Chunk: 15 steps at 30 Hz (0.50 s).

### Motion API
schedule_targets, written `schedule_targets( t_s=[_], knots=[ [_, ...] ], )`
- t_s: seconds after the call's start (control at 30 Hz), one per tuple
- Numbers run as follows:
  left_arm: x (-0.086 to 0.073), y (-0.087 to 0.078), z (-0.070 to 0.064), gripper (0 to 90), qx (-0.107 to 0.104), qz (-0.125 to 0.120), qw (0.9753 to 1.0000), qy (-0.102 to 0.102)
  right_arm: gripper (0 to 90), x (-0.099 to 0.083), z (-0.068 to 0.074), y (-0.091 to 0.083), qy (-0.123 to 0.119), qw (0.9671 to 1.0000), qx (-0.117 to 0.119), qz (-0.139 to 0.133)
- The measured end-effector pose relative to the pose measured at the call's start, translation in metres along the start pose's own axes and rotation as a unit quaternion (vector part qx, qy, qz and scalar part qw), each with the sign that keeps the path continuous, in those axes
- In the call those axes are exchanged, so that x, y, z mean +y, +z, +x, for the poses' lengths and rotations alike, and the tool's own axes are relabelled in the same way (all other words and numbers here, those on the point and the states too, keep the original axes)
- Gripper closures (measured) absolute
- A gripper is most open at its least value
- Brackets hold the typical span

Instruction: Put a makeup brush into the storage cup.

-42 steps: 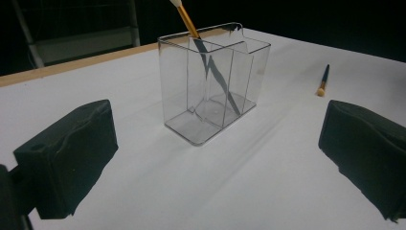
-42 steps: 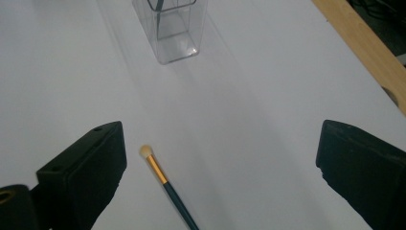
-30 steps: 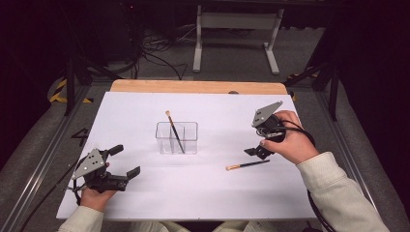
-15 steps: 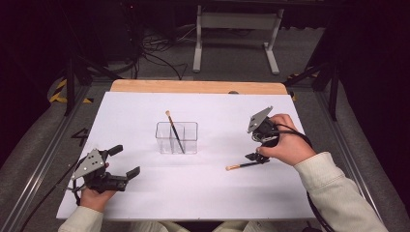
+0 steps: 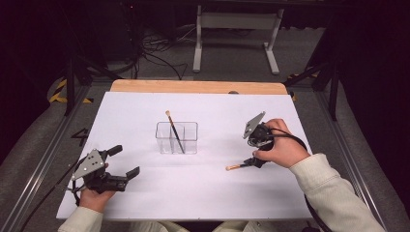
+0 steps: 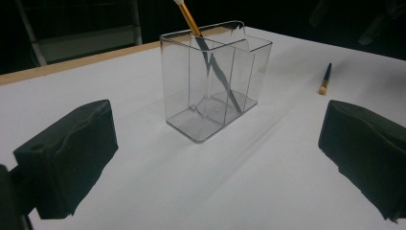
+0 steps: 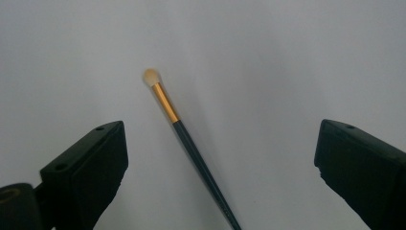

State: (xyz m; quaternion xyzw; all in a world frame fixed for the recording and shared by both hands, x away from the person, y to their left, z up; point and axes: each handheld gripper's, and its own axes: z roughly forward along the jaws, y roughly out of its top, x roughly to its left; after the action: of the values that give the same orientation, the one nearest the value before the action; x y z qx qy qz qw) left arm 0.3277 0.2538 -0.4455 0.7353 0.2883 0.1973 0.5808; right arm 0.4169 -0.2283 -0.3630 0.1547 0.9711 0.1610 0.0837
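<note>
Right tool [image 5: 252, 161] low over the white counter [image 5: 145, 193], jaws spread wide on either side of a thin brush [image 7: 191, 143] lying flat, nothing pinched. Light, stiff, slender, probably smooth and prone to roll or pivot when nipped; best taken on the dark handle just behind the gold ferrule, not on the soft pale tip. Lying flush on the counter, so jaw tips likely to scrape the surface on closing. Left tool [image 5: 123, 159] near the front left of the counter, jaws also spread, empty, pointed at a clear plastic holder [image 6: 213, 81] with compartments. Second brush [image 5: 174, 131] leaning tilted inside the holder, tip up. Holder well apart from the loose brush, light and easily tipped or pushed. Nothing between right tool and brush.
</note>
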Motion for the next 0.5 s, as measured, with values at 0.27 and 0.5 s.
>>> schedule_targets(
  t_s=[0.27,0.5],
  knots=[
    [0.0,-0.001,0.0,0.2,0.0,0.001,1.0,0.001,5.5,-0.002,0.001,0.008,-0.001,0.9998,0.011,0.016],
    [0.0,-0.001,0.0,0.3,0.002,0.001,1.0,0.0,5.5,-0.004,0.002,0.014,0.001,0.9996,0.019,0.02]
  ],
)
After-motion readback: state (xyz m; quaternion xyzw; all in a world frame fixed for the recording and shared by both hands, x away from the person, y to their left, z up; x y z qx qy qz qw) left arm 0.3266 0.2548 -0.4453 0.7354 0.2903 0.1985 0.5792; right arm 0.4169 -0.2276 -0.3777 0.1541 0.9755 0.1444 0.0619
